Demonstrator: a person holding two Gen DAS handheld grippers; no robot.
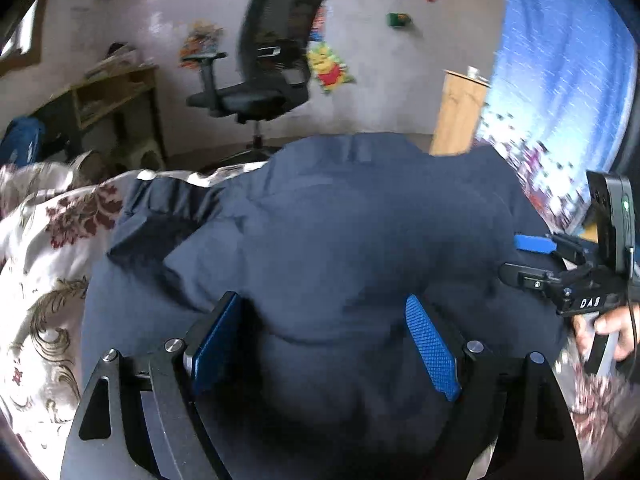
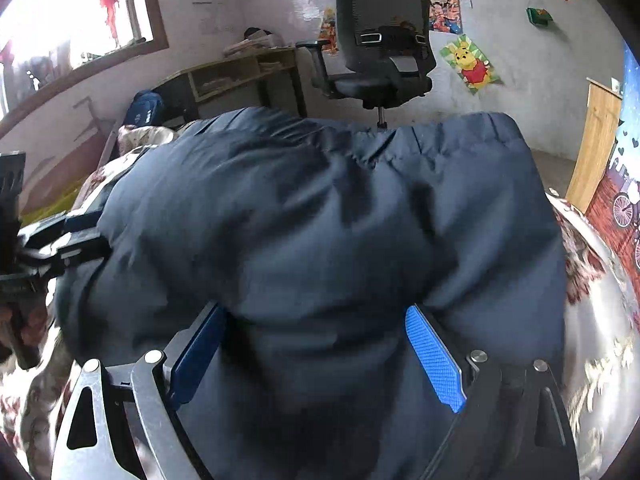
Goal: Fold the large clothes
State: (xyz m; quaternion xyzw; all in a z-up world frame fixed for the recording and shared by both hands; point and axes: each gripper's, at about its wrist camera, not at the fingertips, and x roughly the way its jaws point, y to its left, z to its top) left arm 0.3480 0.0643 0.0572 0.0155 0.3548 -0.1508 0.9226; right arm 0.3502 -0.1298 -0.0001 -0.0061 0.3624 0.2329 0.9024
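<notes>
A large dark navy padded jacket (image 1: 340,220) lies bunched on a floral bedspread (image 1: 44,280) and fills most of both views. My left gripper (image 1: 324,302) is open, its blue pads wide apart, and the jacket's puffy cloth bulges up between them. My right gripper (image 2: 314,310) is open in the same way over the jacket (image 2: 300,208). In the left wrist view the right gripper (image 1: 532,260) shows at the jacket's right edge, held by a hand (image 1: 608,328). The left gripper (image 2: 76,236) shows at the jacket's left edge in the right wrist view.
The bedspread (image 2: 600,300) extends on both sides of the jacket. Beyond the bed stand a black office chair (image 2: 380,40), a wooden shelf desk (image 2: 240,72) and a wooden panel (image 2: 592,140). A blue patterned wall covering (image 1: 560,60) is on the right.
</notes>
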